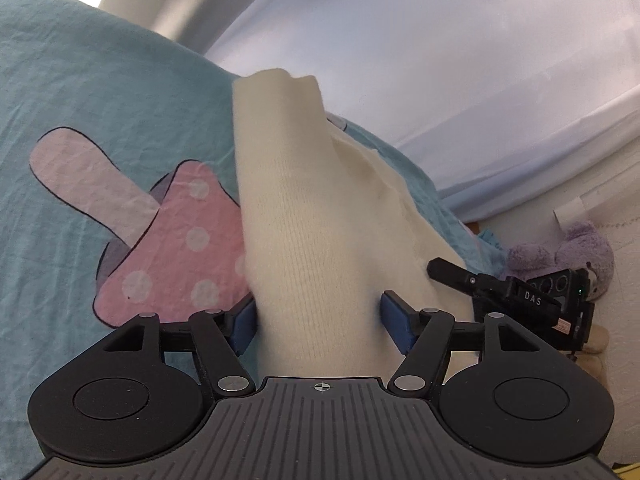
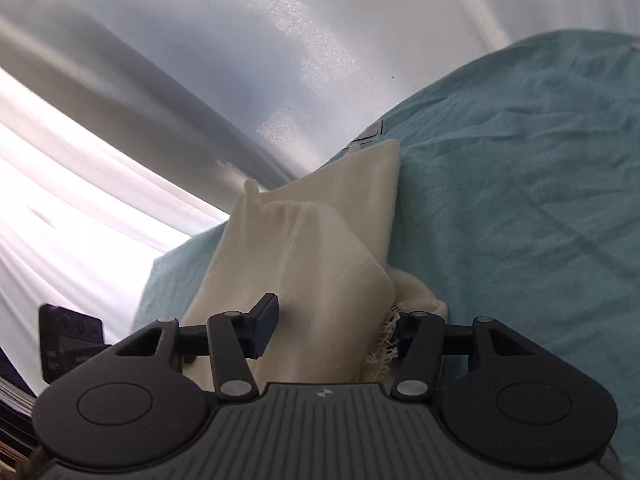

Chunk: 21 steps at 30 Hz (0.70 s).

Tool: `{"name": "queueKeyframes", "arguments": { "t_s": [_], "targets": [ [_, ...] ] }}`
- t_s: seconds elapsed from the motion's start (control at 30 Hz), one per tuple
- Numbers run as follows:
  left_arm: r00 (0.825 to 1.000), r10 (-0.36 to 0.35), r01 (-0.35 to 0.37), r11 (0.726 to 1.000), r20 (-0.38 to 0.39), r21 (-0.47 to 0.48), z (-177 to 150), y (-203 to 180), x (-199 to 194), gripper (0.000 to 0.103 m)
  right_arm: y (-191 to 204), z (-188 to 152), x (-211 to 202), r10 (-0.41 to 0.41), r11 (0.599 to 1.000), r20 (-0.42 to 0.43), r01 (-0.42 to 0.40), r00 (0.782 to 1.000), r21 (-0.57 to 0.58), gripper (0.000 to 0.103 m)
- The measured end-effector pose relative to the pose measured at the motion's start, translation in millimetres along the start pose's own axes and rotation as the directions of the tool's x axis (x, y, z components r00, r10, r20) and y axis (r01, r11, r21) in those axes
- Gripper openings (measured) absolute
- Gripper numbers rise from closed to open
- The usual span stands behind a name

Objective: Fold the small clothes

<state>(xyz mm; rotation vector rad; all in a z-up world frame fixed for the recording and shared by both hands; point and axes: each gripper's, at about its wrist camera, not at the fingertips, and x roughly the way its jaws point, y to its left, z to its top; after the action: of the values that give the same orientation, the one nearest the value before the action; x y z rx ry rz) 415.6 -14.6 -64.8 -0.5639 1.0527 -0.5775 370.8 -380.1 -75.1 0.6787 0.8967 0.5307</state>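
Left gripper (image 1: 320,320): we see its blue pads spread apart, one on each side of the cream knit garment (image 1: 304,240); we cannot tell if they press it, so the grip is not clear to us.
Right gripper (image 2: 332,328): we see its fingers also apart, the left pad (image 2: 266,326) against the cloth and the right one hidden behind a frayed edge (image 2: 384,344); if it grasps, we cannot tell. In the left wrist view we see it just beside the garment (image 1: 532,304).
Bed sheet (image 1: 100,100): teal and wrinkled, it carries everything.
Curtain (image 2: 200,80): pale, it hangs behind the bed.
Garment position: it lies on the teal sheet and stretches away from both grippers, with one fold raised in the middle (image 2: 320,248).
Mushroom print (image 1: 172,240): pink with white dots, on the sheet, touching the left side of the garment.
Plush toy (image 1: 568,256): purple, beside the bed, well apart from the garment.
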Motion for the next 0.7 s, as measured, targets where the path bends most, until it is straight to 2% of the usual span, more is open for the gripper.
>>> {"name": "queueKeyframes", "arguments": {
  "t_s": [0.07, 0.13, 0.23, 0.33, 0.37, 0.4, 0.43, 0.47, 0.5, 0.57, 0.63, 0.7],
  "targets": [
    [1.000, 0.017, -0.017, 1.000, 0.003, 0.019, -0.6, -1.9, 0.7, 0.058, -0.3, 0.4, 6.4, 0.037, 0.999, -0.007, -0.037, 0.999, 0.018, 0.051],
    [1.000, 0.013, -0.013, 0.999, 0.010, 0.033, -1.9, -0.7, -1.1, 0.057, 1.7, 0.1, 11.8, 0.045, 0.999, -0.014, -0.045, 0.999, 0.011, 0.050],
    [1.000, -0.004, 0.003, 1.000, 0.019, 0.010, -2.3, 2.8, 0.8, 0.061, 0.8, 1.1, 15.3, 0.072, 0.997, -0.019, -0.072, 0.997, 0.025, 0.054],
    [1.000, -0.024, 0.024, 1.000, 0.020, -0.004, -1.5, 1.6, 3.3, 0.072, 1.5, 2.5, 18.0, 0.078, 0.996, -0.014, -0.078, 0.997, 0.044, 0.053],
    [0.999, -0.024, 0.024, 1.000, 0.022, -0.007, -1.8, 0.8, 3.7, 0.071, 3.1, 1.4, 18.1, 0.071, 0.997, -0.007, -0.070, 0.997, 0.042, 0.052],
    [1.000, -0.016, 0.016, 1.000, 0.027, -0.008, -2.3, 0.0, 3.8, 0.066, 5.0, -0.2, 17.9, 0.060, 0.997, 0.003, -0.060, 0.998, 0.040, 0.043],
    [1.000, 0.007, -0.007, 1.000, 0.025, -0.006, -3.8, -1.6, 3.2, 0.052, 5.6, -1.8, 18.3, 0.043, 0.998, 0.012, -0.043, 0.999, 0.039, 0.031],
    [1.000, 0.012, -0.011, 1.000, 0.028, -0.016, -4.0, -1.7, 1.9, 0.047, 6.1, -3.5, 18.8, 0.032, 0.998, 0.018, -0.033, 0.999, 0.047, 0.027],
    [0.999, 0.014, -0.013, 1.000, 0.038, -0.024, -4.6, -2.7, -2.0, 0.044, 6.1, -5.1, 19.8, 0.038, 0.997, 0.026, -0.040, 0.999, 0.068, 0.018],
    [0.997, 0.025, -0.025, 1.000, 0.067, -0.007, -4.4, -10.3, -12.6, 0.040, 12.8, -6.2, 20.7, 0.059, 0.995, 0.030, -0.061, 0.998, 0.085, 0.018],
    [0.995, 0.016, -0.016, 1.000, 0.099, -0.004, -4.9, -18.7, -25.2, 0.039, 32.0, -6.1, 20.9, 0.042, 0.999, 0.035, -0.043, 0.999, 0.030, 0.017],
    [0.992, 0.008, -0.009, 1.000, 0.128, 0.009, -8.1, -26.4, -41.4, 0.039, 49.6, -6.5, 20.8, 0.068, 0.998, 0.036, -0.068, 0.997, 0.004, 0.017]
  ]
}}
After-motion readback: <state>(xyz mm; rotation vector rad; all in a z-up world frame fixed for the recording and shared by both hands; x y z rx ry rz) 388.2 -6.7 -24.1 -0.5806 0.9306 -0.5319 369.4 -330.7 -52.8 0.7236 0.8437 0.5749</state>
